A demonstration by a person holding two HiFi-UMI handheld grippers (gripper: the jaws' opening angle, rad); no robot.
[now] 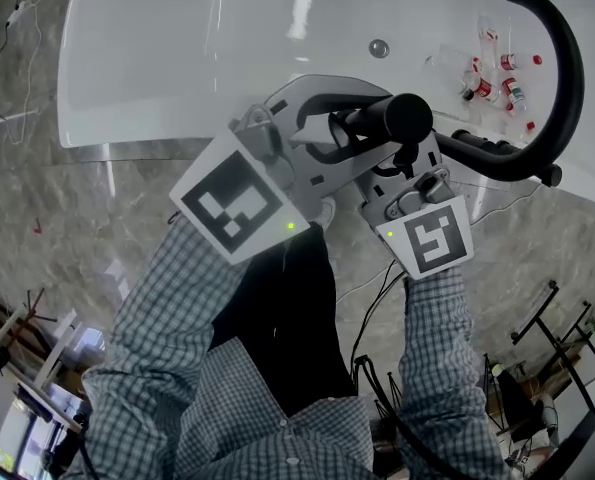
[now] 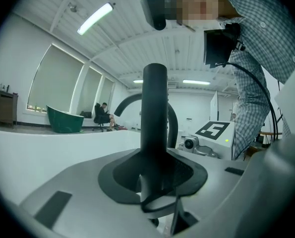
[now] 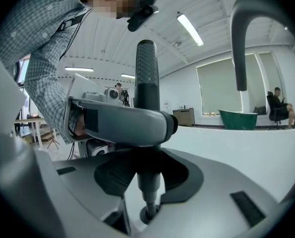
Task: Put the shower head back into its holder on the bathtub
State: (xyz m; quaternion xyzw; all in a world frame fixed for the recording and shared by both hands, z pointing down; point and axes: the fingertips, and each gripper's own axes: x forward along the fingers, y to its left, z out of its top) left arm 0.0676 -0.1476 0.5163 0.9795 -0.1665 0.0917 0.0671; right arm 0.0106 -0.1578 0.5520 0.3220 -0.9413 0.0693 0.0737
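Both tongs pinch the black shower head (image 1: pixel 407 118). The left tongs (image 1: pixel 345 128) and right tongs (image 1: pixel 404 156) grip its handle side by side, nearly touching, over the bathtub's near rim (image 1: pixel 177 133). The hose (image 1: pixel 567 78) arcs round the tub's right end, past small bottles (image 1: pixel 497 78) in the tub. Leftward the white basin stretches wide, with marble floor (image 1: pixel 77 218) below the rim.

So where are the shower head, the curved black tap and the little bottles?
shower head (image 1: pixel 409 118): head view, on its rounded black end.
curved black tap (image 1: pixel 572 88): head view, on the outer bend of its arch.
little bottles (image 1: pixel 487 88): head view, on one red-marked bottle in the cluster.
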